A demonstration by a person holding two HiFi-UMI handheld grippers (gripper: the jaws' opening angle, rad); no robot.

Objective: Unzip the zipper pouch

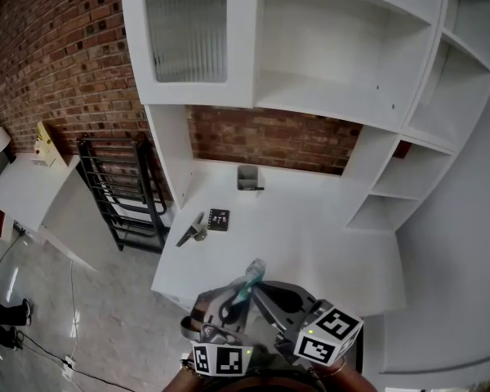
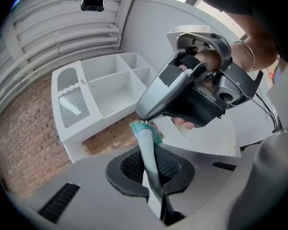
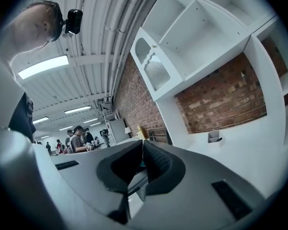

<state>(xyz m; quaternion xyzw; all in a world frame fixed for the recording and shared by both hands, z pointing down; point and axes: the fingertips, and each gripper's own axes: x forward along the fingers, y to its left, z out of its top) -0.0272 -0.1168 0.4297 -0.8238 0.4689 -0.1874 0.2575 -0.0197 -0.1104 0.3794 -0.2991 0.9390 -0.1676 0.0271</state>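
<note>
Two grippers meet low in the head view, up off the white surface (image 1: 310, 227), with the zipper pouch (image 1: 249, 274) held in the air between them. The left gripper (image 2: 151, 171) has its fingers clenched on the pouch's pale body, which stands up out of them. The right gripper (image 2: 143, 122) comes in nose-first at the teal top end, fingers pinched together, and its own view shows a sliver of teal caught between them, most likely the zip pull or the end beside it. So both holds look set, but the pouch looks flat and closed from here, and how far the zip has run I can't make out. By my reading the pulling apart is all to come
</note>
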